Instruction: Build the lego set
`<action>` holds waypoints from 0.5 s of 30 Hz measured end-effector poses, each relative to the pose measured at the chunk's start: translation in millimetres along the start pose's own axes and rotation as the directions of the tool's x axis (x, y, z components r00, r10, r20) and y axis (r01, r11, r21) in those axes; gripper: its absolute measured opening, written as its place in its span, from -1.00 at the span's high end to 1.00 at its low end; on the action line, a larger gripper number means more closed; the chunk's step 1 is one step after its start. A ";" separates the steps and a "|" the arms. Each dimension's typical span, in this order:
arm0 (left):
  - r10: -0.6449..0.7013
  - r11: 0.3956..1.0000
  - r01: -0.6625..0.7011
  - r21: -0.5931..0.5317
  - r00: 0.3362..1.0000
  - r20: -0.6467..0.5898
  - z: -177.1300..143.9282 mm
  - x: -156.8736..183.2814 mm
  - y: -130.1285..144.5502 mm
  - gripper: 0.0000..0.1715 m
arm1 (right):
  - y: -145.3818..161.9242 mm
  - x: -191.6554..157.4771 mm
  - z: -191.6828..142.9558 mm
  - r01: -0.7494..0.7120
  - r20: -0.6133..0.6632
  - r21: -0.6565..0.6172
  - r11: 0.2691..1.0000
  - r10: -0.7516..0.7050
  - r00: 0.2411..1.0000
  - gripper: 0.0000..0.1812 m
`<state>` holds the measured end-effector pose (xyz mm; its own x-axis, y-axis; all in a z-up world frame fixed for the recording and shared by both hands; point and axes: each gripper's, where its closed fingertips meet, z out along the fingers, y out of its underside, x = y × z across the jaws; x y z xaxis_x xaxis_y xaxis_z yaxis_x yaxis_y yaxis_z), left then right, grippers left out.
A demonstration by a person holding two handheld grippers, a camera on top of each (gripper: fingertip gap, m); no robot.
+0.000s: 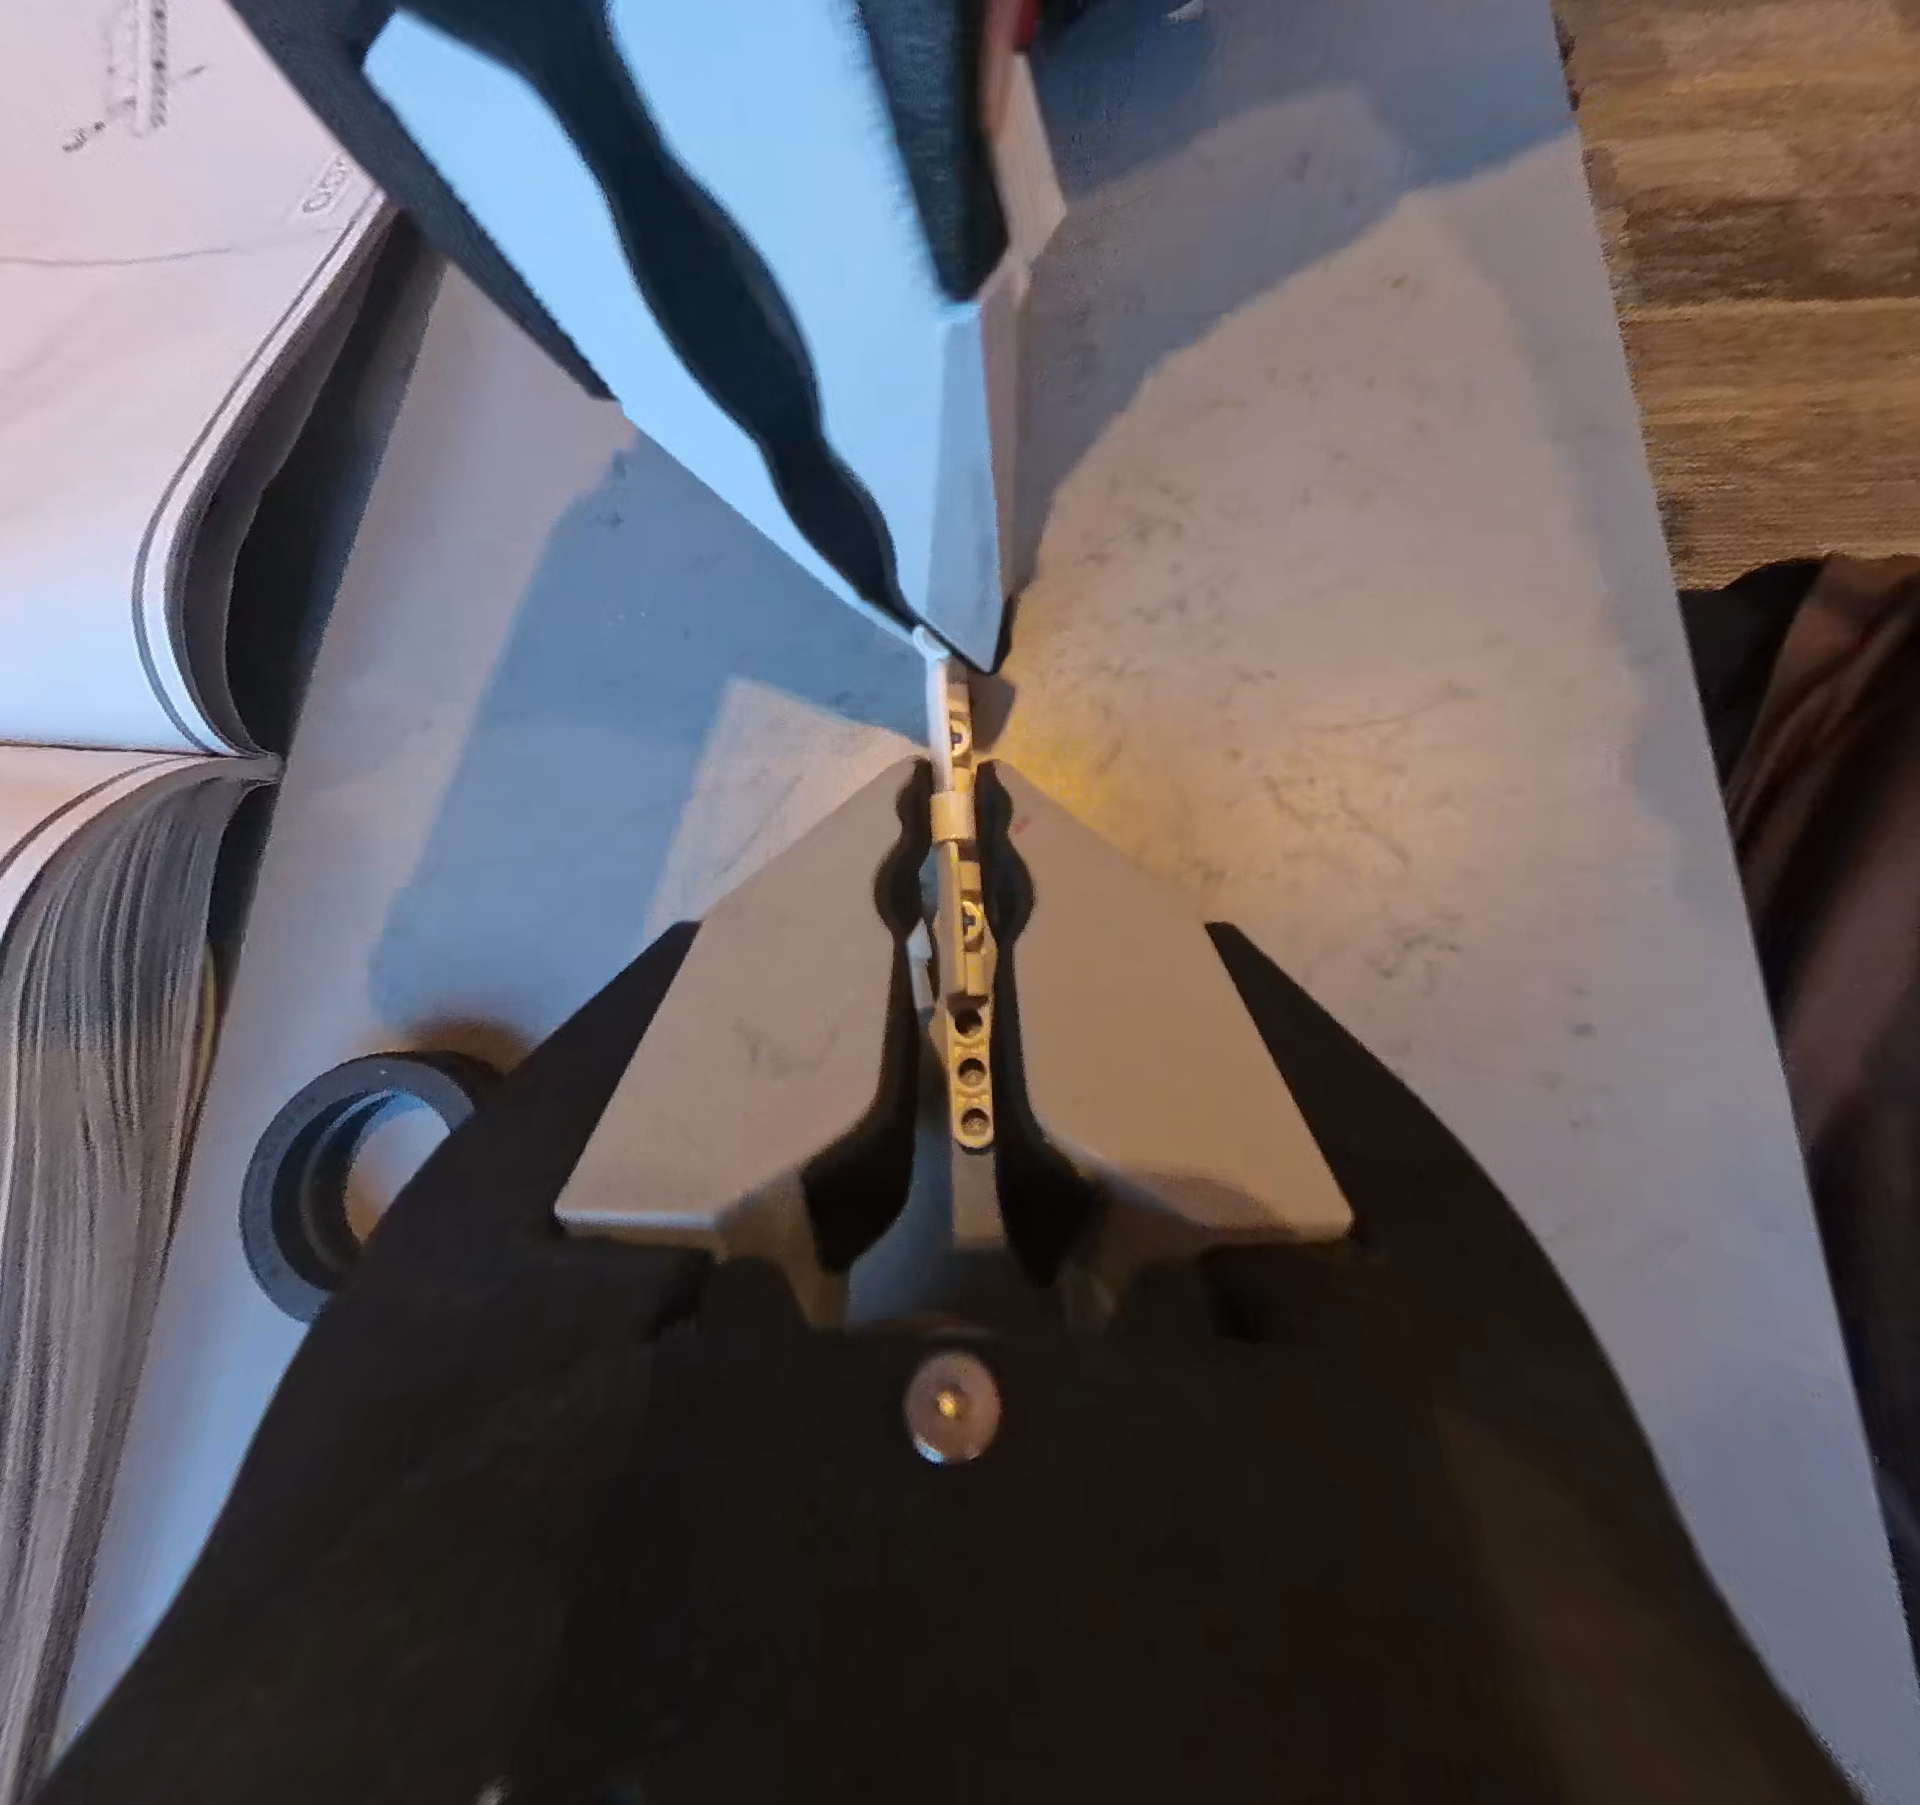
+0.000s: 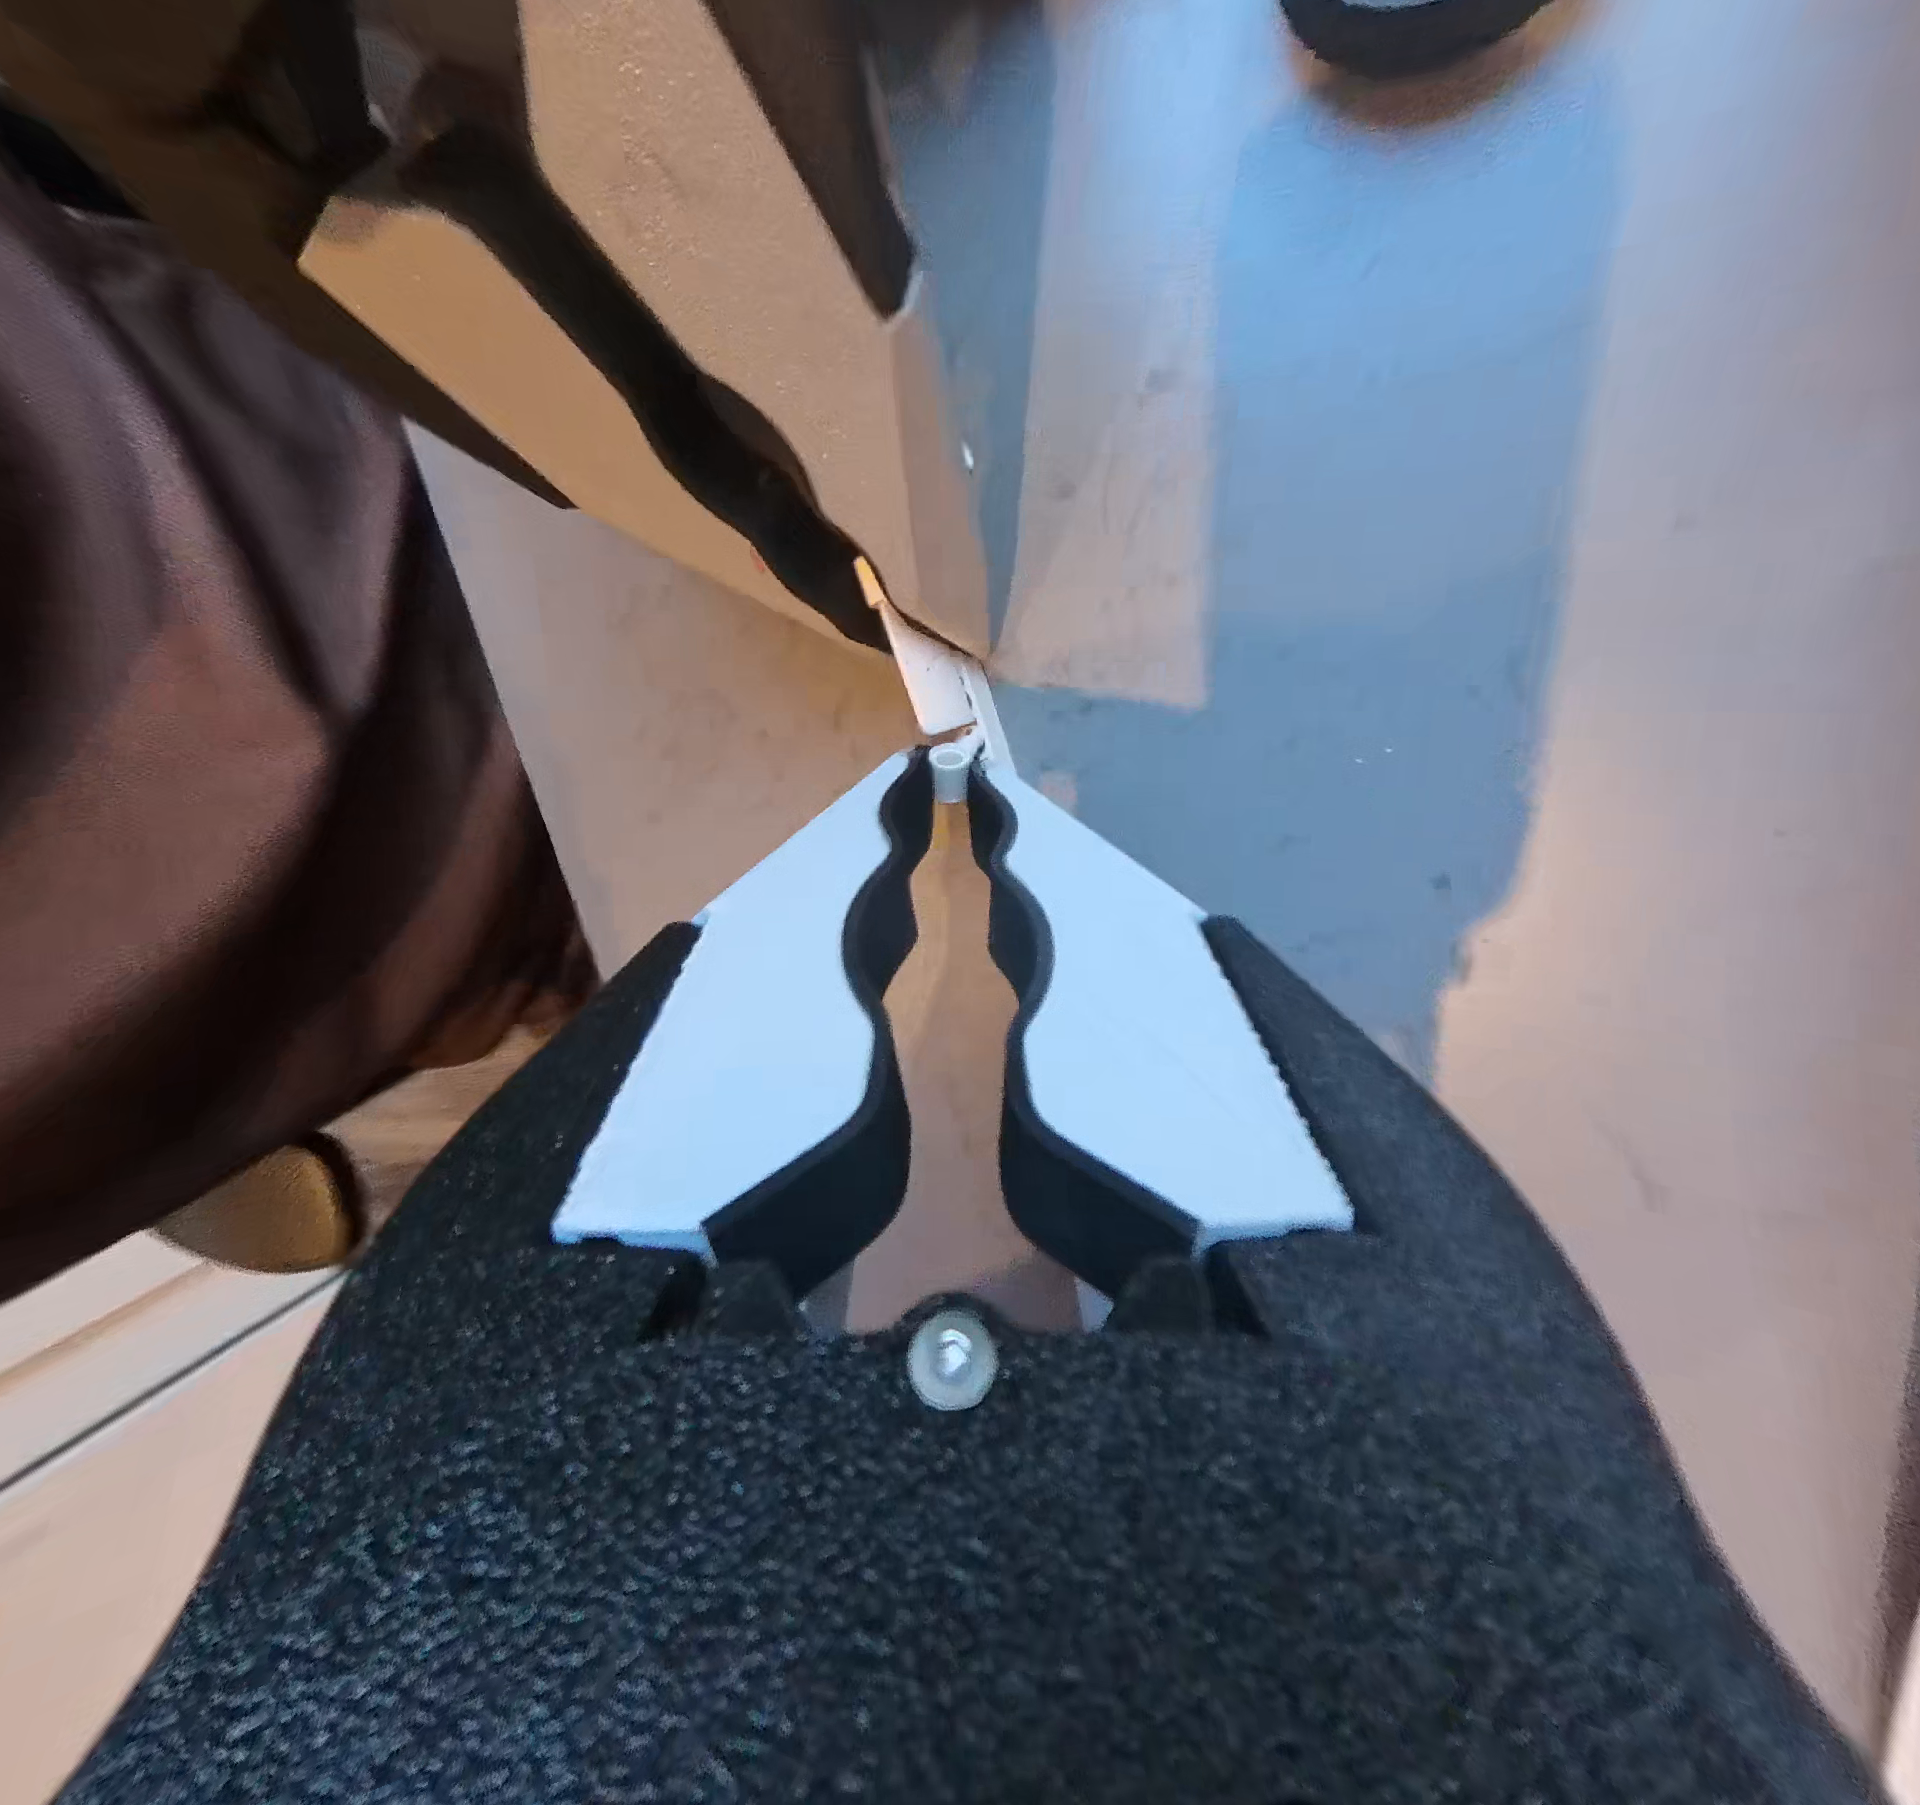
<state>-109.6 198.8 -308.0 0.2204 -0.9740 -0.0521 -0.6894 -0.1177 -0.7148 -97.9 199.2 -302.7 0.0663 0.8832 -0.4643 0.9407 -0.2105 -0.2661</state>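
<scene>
left gripper (image 1: pixel 951 773): jaws pinching grey beam (image 1: pixel 968 934) | right gripper (image 2: pixel 948 768): jaws pinching white pin (image 2: pixel 947 776) at beam's far tip | black tyre (image 1: pixel 338 1168) left of left jaws, on table (image 1: pixel 1299 716)

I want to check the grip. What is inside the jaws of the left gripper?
The left gripper holds a thin tan lego beam with round holes and a sleeve. How far the beam reaches under the jaws is covered.
</scene>
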 end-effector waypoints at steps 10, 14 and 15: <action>0.040 0.999 -0.040 0.011 0.999 -0.034 -3.0 -1.9 3.0 0.94 | -4.3 0.9 0.2 0.260 -0.312 -0.101 0.960 -0.279 0.908 0.93; 0.080 0.997 -0.080 0.012 0.997 0.006 -3.2 -2.1 2.3 0.94 | -2.4 -1.1 -0.8 0.211 -0.316 0.140 0.967 -0.158 0.935 0.93; 0.090 0.996 -0.090 0.011 0.996 0.010 -3.4 -1.9 2.3 0.94 | -3.1 -3.2 -3.5 0.186 -0.294 0.219 0.958 -0.117 0.949 0.93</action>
<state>-113.9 199.7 -307.2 0.1641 -0.9787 -0.1232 -0.6985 -0.0272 -0.7151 -99.9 198.5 -297.5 0.0509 0.9856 -0.1614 0.8404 -0.1295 -0.5262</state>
